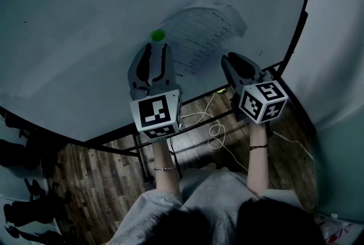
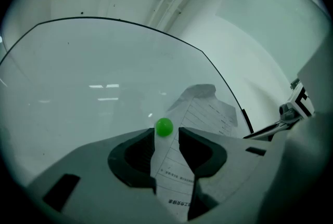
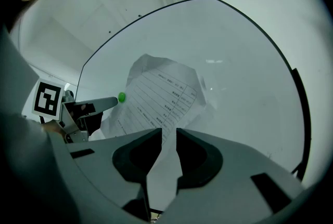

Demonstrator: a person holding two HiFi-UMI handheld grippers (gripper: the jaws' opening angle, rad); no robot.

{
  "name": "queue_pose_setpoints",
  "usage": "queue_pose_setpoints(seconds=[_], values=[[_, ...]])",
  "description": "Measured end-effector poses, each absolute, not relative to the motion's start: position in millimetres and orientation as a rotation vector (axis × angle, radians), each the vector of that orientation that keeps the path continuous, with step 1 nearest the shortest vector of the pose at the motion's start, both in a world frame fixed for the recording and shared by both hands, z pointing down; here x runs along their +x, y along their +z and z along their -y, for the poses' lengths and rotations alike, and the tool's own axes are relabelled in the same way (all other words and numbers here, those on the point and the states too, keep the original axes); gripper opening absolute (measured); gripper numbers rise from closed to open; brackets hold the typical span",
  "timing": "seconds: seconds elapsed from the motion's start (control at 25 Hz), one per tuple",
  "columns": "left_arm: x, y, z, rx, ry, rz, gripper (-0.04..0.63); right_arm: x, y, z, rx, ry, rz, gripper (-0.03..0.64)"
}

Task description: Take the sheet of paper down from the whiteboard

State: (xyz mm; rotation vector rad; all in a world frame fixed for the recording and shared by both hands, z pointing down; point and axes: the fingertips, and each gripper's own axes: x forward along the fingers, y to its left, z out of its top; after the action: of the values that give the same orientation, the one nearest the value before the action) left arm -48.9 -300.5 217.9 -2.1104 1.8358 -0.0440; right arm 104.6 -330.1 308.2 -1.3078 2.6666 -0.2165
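A printed sheet of paper [image 1: 205, 39] hangs crumpled on the whiteboard [image 1: 79, 22], pinned at its left edge by a round green magnet [image 1: 157, 35]. My left gripper [image 1: 154, 49] points at the board just under the magnet. In the left gripper view the magnet [image 2: 164, 127] sits at the tips of the left gripper [image 2: 166, 133], whose jaws stand apart around it, with the paper [image 2: 205, 111] behind. My right gripper [image 1: 231, 59] is at the sheet's lower right. In the right gripper view the right gripper [image 3: 169, 133] is open, and the paper's [image 3: 161, 95] lower edge runs through the gap without being pinched.
The whiteboard's black frame [image 1: 297, 30] curves down the right side, and its stand's bar [image 1: 114, 150] runs below. White cables [image 1: 215, 131] lie on the wooden floor [image 1: 102, 181] under the board. Dark shoes [image 1: 23, 207] sit at the lower left.
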Motion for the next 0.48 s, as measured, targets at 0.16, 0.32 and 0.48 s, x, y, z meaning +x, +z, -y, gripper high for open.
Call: queue_pose_setpoints(seconds=[0.16, 0.32, 0.48], values=[[-45, 209, 307, -2.073, -0.070, -1.819, 0.132, 108, 312, 342, -1.319, -0.270, -2.633, 0.083], [-45, 207, 310, -2.023, -0.120, -1.814, 0.137, 109, 314, 348, -1.297, -0.340, -2.601, 0.114], [-44, 206, 314, -1.992, -0.168, -1.818, 0.140, 104, 314, 354, -1.244, -0.381, -2.589, 0.115]])
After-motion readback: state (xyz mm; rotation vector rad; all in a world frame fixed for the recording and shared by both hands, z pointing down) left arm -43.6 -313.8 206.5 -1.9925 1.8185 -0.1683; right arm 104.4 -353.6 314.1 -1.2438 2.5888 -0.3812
